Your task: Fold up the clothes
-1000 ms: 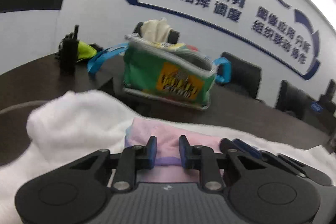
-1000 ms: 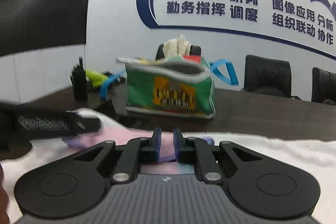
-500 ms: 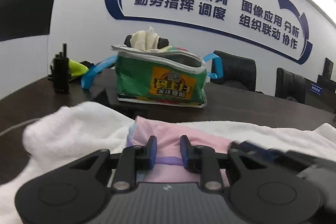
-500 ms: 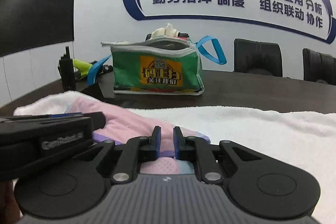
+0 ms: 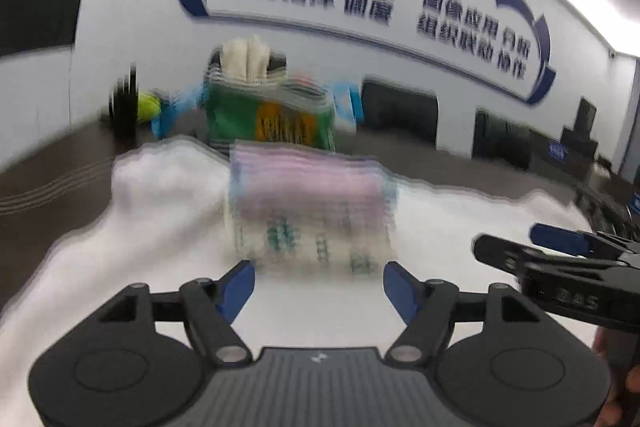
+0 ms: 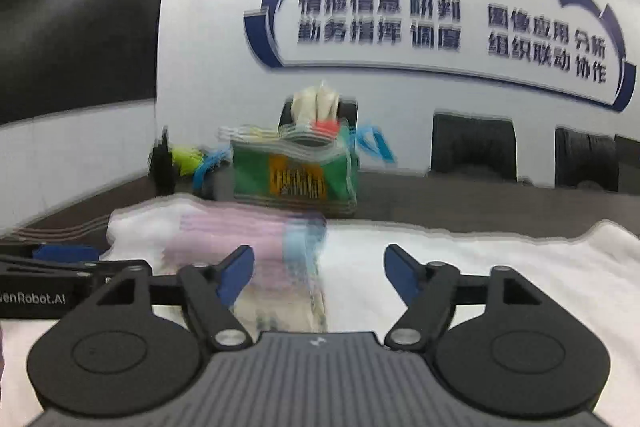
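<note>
Folded garment (image 5: 310, 203) lying on the white towel (image 5: 160, 219), just in front of the green zip bag (image 5: 272, 119); heavily motion-blurred in both views. Pink across the upper, far part, pale cream with small teal marks on the near part, a light blue strip down its right edge in the right wrist view (image 6: 256, 259). Compact, roughly rectangular, long axis apparently running left to right, parallel to the front face of the green zip bag (image 6: 294, 175); which end is collar or hem, impossible to tell through the blur. Left gripper (image 5: 319, 285) spread wide, blue-padded fingers (image 5: 239, 285) apart with nothing between them, hovering short of the garment's near edge, no contact visible. Right gripper (image 6: 319, 275) likewise spread wide and holding nothing, its left finger (image 6: 236, 275) overlapping the garment's near corner in the view; touching or not, cannot tell. Each tool's tip visible at the edge of the other's view. White towel (image 6: 460, 267) spread over the dark table (image 6: 480, 203). Behind the green zip bag, a black chair (image 6: 474, 143) against the wall; to the bag's left, a black radio (image 5: 124, 103) standing upright.
</note>
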The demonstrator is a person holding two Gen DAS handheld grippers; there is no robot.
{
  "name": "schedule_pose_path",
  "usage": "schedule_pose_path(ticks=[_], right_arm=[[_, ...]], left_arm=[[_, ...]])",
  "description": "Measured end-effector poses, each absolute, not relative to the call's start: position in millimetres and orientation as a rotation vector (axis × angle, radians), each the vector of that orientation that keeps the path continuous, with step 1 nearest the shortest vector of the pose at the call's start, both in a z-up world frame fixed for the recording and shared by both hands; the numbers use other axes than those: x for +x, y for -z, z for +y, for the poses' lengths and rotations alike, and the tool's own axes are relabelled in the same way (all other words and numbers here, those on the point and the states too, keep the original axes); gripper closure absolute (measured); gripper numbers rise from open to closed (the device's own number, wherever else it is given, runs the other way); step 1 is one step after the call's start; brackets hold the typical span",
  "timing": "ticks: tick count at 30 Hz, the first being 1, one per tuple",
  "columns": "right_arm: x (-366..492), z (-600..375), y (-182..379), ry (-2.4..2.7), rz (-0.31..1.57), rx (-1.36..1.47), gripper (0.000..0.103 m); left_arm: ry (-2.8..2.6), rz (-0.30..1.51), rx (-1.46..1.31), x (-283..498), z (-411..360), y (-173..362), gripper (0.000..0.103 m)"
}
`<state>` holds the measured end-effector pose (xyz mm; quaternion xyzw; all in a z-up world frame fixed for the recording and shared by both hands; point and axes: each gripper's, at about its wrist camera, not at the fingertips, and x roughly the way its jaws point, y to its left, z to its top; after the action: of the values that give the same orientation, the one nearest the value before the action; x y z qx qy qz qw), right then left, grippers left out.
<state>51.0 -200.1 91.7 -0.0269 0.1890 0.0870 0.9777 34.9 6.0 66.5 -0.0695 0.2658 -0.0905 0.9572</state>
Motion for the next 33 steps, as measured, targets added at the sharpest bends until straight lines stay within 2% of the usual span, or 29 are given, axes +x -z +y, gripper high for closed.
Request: schedule_pose_path(ticks=[4, 6, 8, 13, 22, 33], right_arm=[[8.8, -224.9, -50.8, -0.158, 0.522, -0.036, 0.019], [-7.2, -231.7, -39.6, -0.14, 0.542, -0.009, 0.014], [-17.3, -233.0, -35.3, -0.137, 0.537, 0.0, 0.0], [-18.1, -219.7, -28.1, -0.106, 0.543, -0.085, 0.0], [-3.7, -225.3, -13.0, -0.056, 0.631, -0.04, 0.0], [6.8, -235.0, -7.7, -0.063, 0.691, 0.018, 0.0]], left_arm=[[0.155, 0.597, -0.024, 10.2, -8.6, -38.5, 0.033], [0.15, 0.613, -0.004, 3.9, -14.0, -29.6, 0.029], [0.159, 0.634, -0.003, 1.8, -17.6, -21.6, 0.028], [0.158, 0.66, -0.003, 4.2, -24.2, -12.5, 0.026], [0.189, 0.715, 0.014, 14.7, -31.3, -14.4, 0.025], [0.158, 0.7, 0.027, 16.2, -40.7, -8.6, 0.024]])
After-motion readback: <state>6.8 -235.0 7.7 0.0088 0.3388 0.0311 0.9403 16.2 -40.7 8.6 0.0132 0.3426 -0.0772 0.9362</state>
